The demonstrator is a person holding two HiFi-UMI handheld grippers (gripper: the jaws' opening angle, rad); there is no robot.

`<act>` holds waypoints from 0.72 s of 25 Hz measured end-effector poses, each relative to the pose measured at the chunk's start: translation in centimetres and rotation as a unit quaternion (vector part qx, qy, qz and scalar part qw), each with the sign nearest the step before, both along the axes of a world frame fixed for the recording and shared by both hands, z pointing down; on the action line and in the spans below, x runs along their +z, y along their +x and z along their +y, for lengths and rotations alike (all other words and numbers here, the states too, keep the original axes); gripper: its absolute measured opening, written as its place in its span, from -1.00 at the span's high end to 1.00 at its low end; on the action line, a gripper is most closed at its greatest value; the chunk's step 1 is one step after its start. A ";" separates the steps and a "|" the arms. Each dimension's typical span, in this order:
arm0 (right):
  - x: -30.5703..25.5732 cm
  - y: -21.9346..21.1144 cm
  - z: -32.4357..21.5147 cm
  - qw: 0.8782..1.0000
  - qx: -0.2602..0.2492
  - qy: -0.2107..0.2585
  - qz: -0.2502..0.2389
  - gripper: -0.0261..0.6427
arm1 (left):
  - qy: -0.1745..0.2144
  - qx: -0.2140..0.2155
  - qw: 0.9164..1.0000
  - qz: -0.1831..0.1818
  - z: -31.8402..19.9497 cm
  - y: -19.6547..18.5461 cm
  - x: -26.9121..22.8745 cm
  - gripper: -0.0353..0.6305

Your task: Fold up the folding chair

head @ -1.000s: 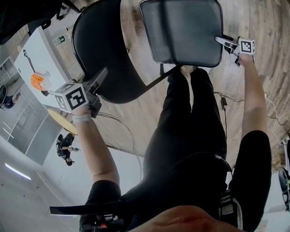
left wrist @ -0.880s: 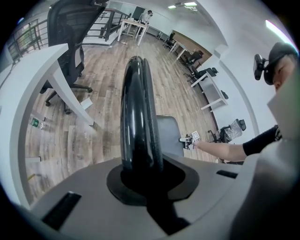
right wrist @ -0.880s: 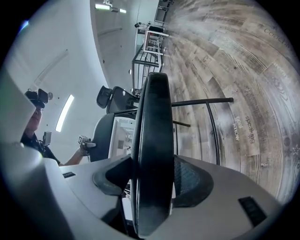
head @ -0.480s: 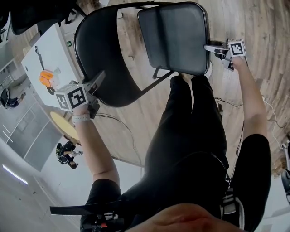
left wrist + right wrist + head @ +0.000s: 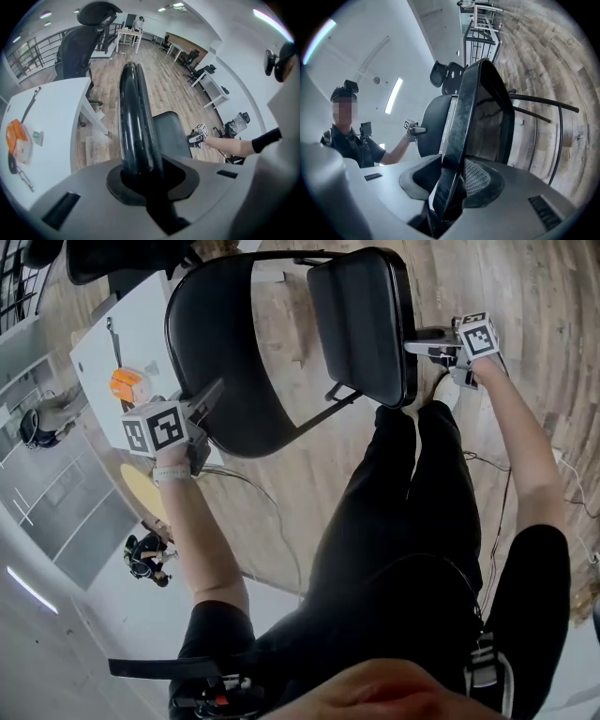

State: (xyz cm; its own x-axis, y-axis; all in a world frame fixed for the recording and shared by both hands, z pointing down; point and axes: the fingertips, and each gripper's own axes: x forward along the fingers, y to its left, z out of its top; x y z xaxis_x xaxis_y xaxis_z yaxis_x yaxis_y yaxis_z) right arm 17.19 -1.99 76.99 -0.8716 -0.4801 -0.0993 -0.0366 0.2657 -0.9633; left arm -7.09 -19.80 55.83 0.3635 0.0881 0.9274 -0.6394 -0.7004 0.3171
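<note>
The folding chair (image 5: 253,399) is seen on the wooden floor (image 5: 525,287), just in front of the person's legs (image 5: 403,502). Its curved back (image 5: 211,334) is gripped at the edge by the left gripper (image 5: 208,397), whose jaws are closed tight on it. The seat (image 5: 361,324) is tipped up almost on its side. Its edge is held between the jaws of the right gripper (image 5: 419,339), which have just been closing on it. A white table (image 5: 89,362) is seen beside the chair.
</note>
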 end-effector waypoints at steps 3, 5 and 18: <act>-2.1 -2.7 -1.9 1.000 -0.005 0.017 -0.013 0.56 | 0.010 -0.003 1.000 0.000 -0.8 -1.0 -0.7 0.74; -3.5 -4.4 -3.2 0.999 -0.005 0.025 -0.020 0.61 | 0.016 -0.002 1.000 0.000 -1.3 -1.5 -1.1 0.74; -8.6 -15.2 -11.1 0.999 0.001 0.036 -0.017 0.73 | 0.041 -0.007 0.999 -0.005 -4.3 -5.0 -3.0 0.74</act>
